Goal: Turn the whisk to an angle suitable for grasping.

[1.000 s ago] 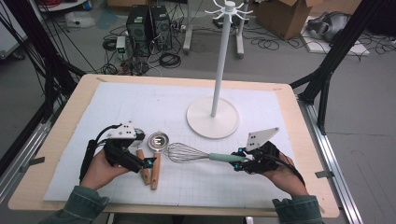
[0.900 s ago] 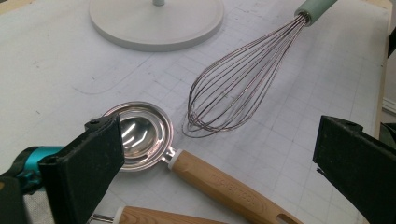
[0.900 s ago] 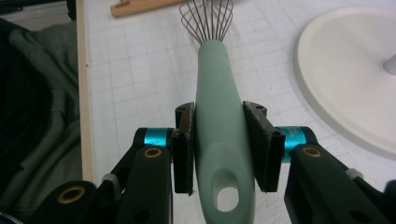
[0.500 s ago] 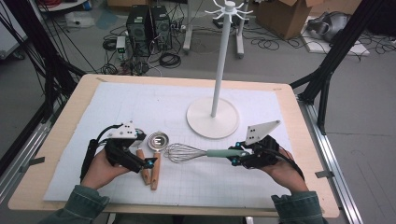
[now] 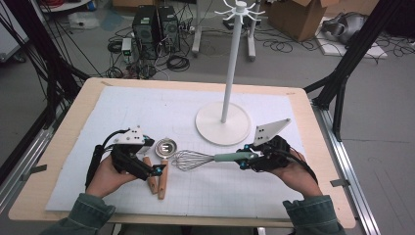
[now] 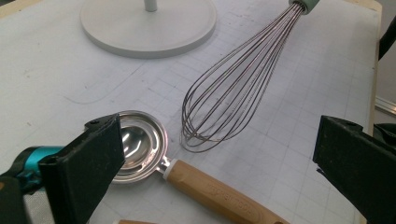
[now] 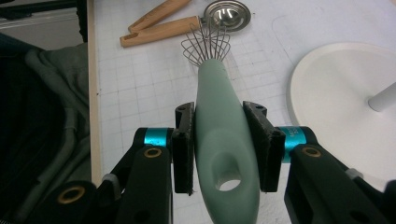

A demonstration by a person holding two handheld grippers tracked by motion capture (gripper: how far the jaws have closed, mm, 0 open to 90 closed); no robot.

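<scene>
A whisk (image 5: 191, 160) with a pale green handle (image 7: 222, 135) points left across the white mat, its wire head (image 6: 229, 93) beside a small metal cup (image 5: 165, 147). My right gripper (image 5: 247, 159) is shut on that handle; both pads press its sides in the right gripper view, gripper (image 7: 219, 112). The cup (image 6: 137, 144) has a wooden handle (image 6: 219, 191), and a second wooden handle (image 5: 150, 182) lies beside it. My left gripper (image 5: 154, 169) rests low over these handles, its jaws wide open (image 6: 219, 140) with nothing gripped.
A white hook stand (image 5: 230, 73) rises from a round base (image 5: 222, 122) behind the whisk, close to my right gripper. The mat (image 5: 147, 107) covers a wooden table (image 5: 68, 117). Cables and boxes lie on the floor beyond.
My right gripper has risen a little with the whisk and drifted slightly toward the stand base. The left hand has stayed still.
</scene>
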